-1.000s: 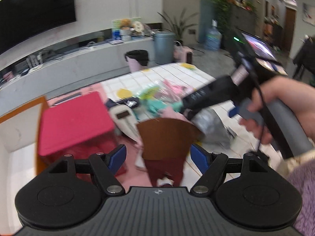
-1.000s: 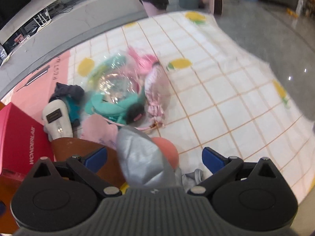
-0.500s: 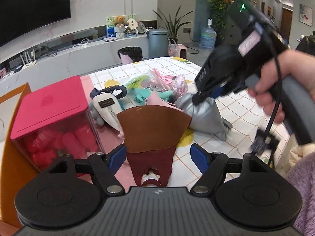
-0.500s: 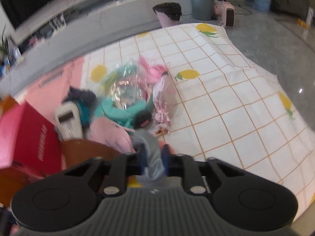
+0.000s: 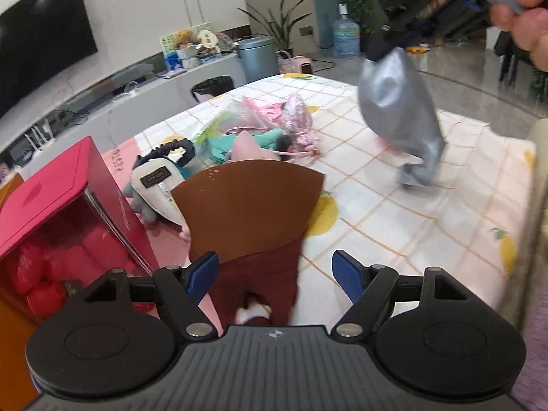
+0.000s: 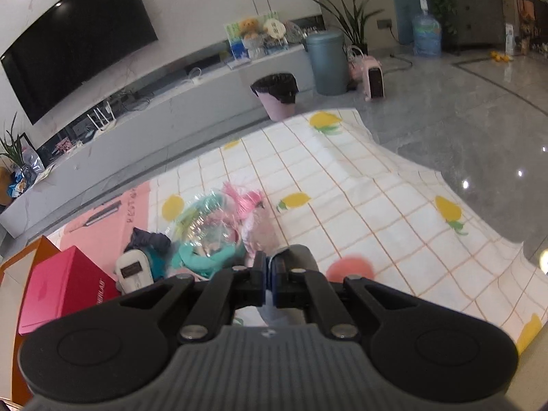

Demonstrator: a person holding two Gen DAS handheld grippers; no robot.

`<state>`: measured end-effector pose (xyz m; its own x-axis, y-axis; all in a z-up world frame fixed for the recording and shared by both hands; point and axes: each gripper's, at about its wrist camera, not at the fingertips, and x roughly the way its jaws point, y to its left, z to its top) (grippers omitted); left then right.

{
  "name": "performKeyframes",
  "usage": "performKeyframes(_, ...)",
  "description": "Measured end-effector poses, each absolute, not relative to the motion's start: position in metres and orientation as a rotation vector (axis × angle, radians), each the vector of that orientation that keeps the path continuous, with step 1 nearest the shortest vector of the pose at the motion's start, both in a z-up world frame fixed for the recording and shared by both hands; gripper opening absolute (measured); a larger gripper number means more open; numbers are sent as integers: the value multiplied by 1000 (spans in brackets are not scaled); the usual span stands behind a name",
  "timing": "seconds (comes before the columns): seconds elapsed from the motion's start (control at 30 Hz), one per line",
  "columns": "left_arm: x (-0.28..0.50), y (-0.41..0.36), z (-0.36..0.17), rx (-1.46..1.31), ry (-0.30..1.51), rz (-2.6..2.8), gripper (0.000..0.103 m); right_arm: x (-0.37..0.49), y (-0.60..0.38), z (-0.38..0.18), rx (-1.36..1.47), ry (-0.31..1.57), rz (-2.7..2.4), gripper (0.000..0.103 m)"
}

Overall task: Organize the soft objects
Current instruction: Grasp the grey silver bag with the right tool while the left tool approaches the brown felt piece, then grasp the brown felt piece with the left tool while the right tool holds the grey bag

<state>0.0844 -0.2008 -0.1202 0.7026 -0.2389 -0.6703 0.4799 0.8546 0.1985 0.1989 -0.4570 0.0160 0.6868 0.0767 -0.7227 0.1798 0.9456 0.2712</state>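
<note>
My right gripper (image 6: pixel 269 269) is shut on the top of a silver soft pouch (image 6: pixel 298 257). In the left wrist view the right gripper (image 5: pixel 378 51) holds the pouch (image 5: pixel 400 116) in the air above the checked tablecloth (image 5: pixel 428 233), with the pouch's lower end dangling. My left gripper (image 5: pixel 275 267) is open, low over the table's near side. A brown fan-shaped piece (image 5: pixel 250 205) with a dark red lower part stands between its fingers. The pads do not press on it.
A red box (image 5: pixel 51 202) with a clear side holds red soft items at the left. A white pouch (image 5: pixel 156 181), teal and pink plush (image 5: pixel 260 137) and crinkly wrap are piled mid-table. A hand (image 5: pixel 527 17) grips the right tool. A pinkish patch (image 6: pixel 349 267) marks the cloth.
The right gripper closed on the silver pouch and lifted it off the cloth, up and to the right. The left gripper sank lower, with the brown piece still between its fingers.
</note>
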Motion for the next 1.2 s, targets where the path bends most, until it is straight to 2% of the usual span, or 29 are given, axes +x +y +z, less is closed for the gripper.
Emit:
performKeyframes(0.37, 123, -214, -129, 375, 735, -317, 89, 202, -456, 8, 375, 814, -32, 1)
performKeyframes(0.6, 130, -212, -138, 343, 725, -300, 93, 203, -456, 4, 362, 828, -43, 2)
performKeyframes(0.67, 127, -208, -137, 320, 708, -311, 86, 203, -456, 3, 359, 831, -43, 2)
performKeyframes(0.73, 123, -202, -133, 283, 685, -316, 69, 203, -455, 2, 354, 836, -43, 3)
performKeyframes(0.77, 120, -199, -131, 261, 674, -317, 64, 204, -455, 2, 353, 838, -42, 3)
performKeyframes(0.83, 117, -193, -127, 227, 659, -323, 45, 204, -455, 1, 349, 843, -42, 3)
performKeyframes(0.87, 115, -192, -125, 223, 653, -323, 40, 204, -454, 1, 346, 846, -42, 3)
performKeyframes(0.93, 115, -193, -124, 238, 643, -314, 23, 204, -454, 0, 341, 849, -44, 3)
performKeyframes(1.03, 114, -194, -124, 248, 647, -282, 6, 204, -453, 0, 337, 848, -42, 3)
performKeyframes(1.13, 110, -191, -116, 228, 637, -295, 3, 204, -452, 0, 331, 851, -41, 3)
performKeyframes(1.2, 107, -190, -110, 225, 629, -310, 7, 204, -452, 0, 330, 853, -43, 3)
